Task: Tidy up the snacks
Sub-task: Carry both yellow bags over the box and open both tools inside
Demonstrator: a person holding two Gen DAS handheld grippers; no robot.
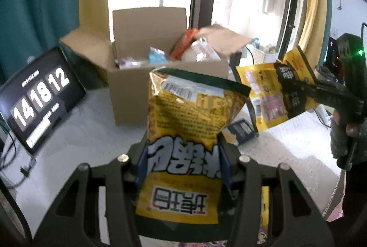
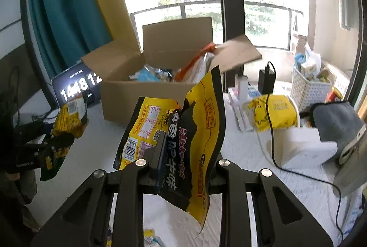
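A: Both claws are loaded here. The left claw is clamped on a yellow bag, gripping it low across the printed band, with the rest standing up in front of the lens.

B: And the right claw is pinching a black-and-yellow pouch near its bottom edge. Look how it folds and flops over the fingers.

A: That says soft, thin film, and probably very light. Nothing stiff in it, so it bends wherever it is not supported.

B: The yellow bag looks puffier, likely air and crisps inside. Squeeze it hard and the contents could crush, judging by the shape.

A: Glossy too, so probably slippery. A hold near a sealed seam looks safer than one on the puffed middle.

B: Both packs are off the table, held up short of the box, which stands open with its flaps up.

A: There are wrappers in that box already, so I would guess this is where the snacks go.

B: More yellow packs lie on the table to the right, by the white basket.

A: And the clock tablet leans left of the box, near enough that a floppy pouch might brush it.
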